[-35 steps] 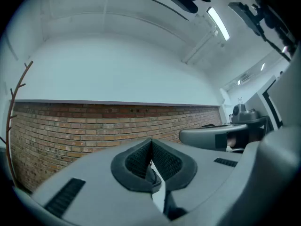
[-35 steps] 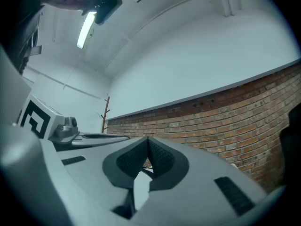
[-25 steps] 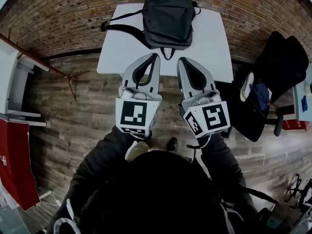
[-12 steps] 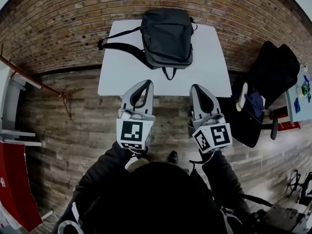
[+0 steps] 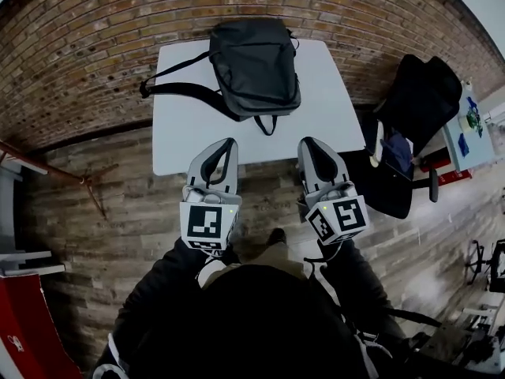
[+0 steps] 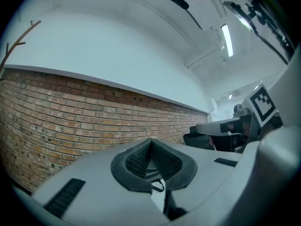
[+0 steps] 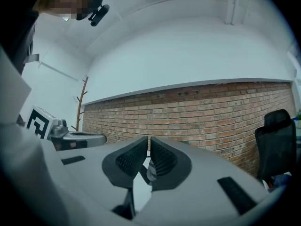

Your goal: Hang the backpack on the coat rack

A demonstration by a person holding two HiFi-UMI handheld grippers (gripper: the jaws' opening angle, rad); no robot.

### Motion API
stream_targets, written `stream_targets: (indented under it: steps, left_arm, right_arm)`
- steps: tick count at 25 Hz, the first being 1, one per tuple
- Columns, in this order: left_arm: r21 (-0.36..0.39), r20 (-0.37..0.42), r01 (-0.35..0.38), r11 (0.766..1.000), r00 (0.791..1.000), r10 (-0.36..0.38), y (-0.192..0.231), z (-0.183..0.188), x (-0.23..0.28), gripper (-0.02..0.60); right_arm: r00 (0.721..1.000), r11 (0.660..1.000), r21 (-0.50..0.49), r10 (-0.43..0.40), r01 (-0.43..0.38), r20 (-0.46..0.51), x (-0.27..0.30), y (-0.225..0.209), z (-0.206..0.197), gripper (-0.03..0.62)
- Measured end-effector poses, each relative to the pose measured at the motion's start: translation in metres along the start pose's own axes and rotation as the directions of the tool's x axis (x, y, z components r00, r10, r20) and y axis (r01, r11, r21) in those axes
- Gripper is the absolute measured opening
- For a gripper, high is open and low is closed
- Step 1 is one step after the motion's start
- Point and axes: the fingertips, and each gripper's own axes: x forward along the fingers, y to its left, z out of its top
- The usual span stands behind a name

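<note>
Left tongs (image 6: 150, 142): clenched, ribbed pads pressed tip to tip with nothing between them, pointing level toward 12 o'clock in the head view.
Right tongs (image 7: 147, 139): also clenched, only a hairline slit between the pads and nothing gripped, at 3 o'clock of the left tongs.
Tips: both show over the near edge of the table (image 5: 185, 136), apart from the backpack.
Backpack (image 5: 254, 61): dark grey, lying flat on the far half of the table, at 12 o'clock from the tongs.
Carry loop (image 5: 266, 123): points back toward the gap between the two tongs.
Straps (image 5: 177, 88): trail out toward 9 o'clock, past the table's left edge.
Brick wall (image 5: 79, 54): runs behind the table at 12 o'clock.
Coat rack (image 5: 47, 168): brown wood, at 9 o'clock of the tongs, near the wall and well apart from the table.
Chair (image 5: 418, 101): black office chair at 2 o'clock, just beside the table's right side.
Floor (image 5: 118, 227): wood planks.
Sleeves (image 5: 158, 283): dark, at 6 o'clock behind the tongs.
</note>
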Motion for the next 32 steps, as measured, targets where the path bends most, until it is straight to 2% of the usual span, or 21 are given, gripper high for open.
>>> stream_targets:
  steps: [5, 9, 16, 22, 26, 32]
  left_arm:
    - [-0.003, 0.001, -0.016, 1.0, 1.0, 0.016, 0.015, 0.001, 0.005, 0.009]
    - [0.015, -0.018, -0.029, 0.999, 0.999, 0.03, 0.011, -0.006, 0.022, 0.009]
    - [0.049, -0.08, -0.026, 0.998, 0.996, 0.03, -0.003, -0.032, 0.077, 0.009]
    - [0.065, -0.128, -0.054, 0.996, 0.99, 0.062, -0.006, -0.058, 0.129, 0.009]
    - [0.058, -0.148, -0.086, 0.995, 0.985, 0.094, -0.003, -0.068, 0.154, 0.009]
    - [0.045, -0.15, -0.172, 0.984, 0.973, 0.177, 0.013, -0.082, 0.172, 0.009]
  right_arm:
    - [1.0, 1.0, 0.004, 0.002, -0.002, -0.016, 0.017, -0.006, -0.006, 0.011]
    - [1.0, 0.999, 0.029, 0.017, -0.016, -0.021, 0.025, -0.025, -0.018, 0.012]
    - [0.997, 0.994, 0.093, 0.055, -0.049, -0.059, 0.053, -0.076, -0.059, 0.015]
    - [0.99, 0.988, 0.128, 0.1, -0.086, -0.104, 0.085, -0.117, -0.092, 0.025]
    - [0.982, 0.985, 0.131, 0.134, -0.116, -0.136, 0.1, -0.137, -0.106, 0.041]
    - [0.963, 0.979, 0.109, 0.191, -0.173, -0.192, 0.111, -0.153, -0.129, 0.079]
